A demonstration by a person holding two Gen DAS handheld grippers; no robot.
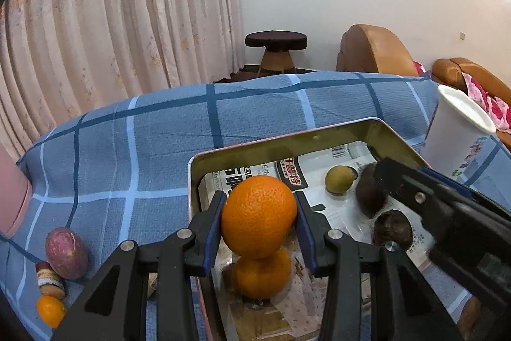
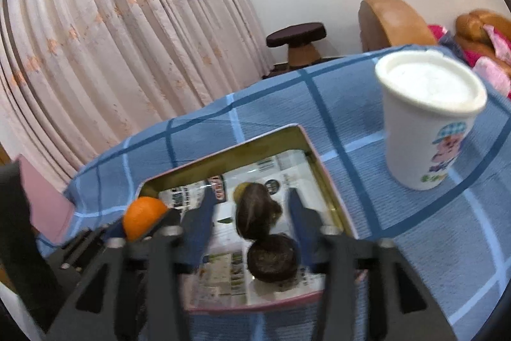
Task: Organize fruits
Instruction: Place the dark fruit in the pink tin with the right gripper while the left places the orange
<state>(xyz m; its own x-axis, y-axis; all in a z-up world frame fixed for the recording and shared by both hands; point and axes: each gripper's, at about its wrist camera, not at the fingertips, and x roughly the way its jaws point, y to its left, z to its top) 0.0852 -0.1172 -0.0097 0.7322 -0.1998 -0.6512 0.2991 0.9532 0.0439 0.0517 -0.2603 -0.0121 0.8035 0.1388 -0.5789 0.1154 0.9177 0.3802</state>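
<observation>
My left gripper [image 1: 259,210] is shut on an orange [image 1: 258,214] and holds it above the metal tray [image 1: 255,146]. A second orange [image 1: 262,275] lies in the tray right below it. The tray also holds a yellow-green fruit [image 1: 339,179] and two dark brown fruits [image 1: 369,194] [image 1: 392,230]. My right gripper [image 2: 250,213] is open above the tray [image 2: 322,168], its fingers either side of a dark brown fruit [image 2: 254,214] without touching it. Another dark fruit [image 2: 273,261] lies just below. The held orange also shows in the right wrist view [image 2: 143,214].
A purple fruit [image 1: 65,253], a small cork-like object [image 1: 49,278] and a small orange [image 1: 50,310] lie on the blue checked cloth left of the tray. A white cup [image 2: 428,117] stands right of the tray. Curtain, stool and sofa lie behind the table.
</observation>
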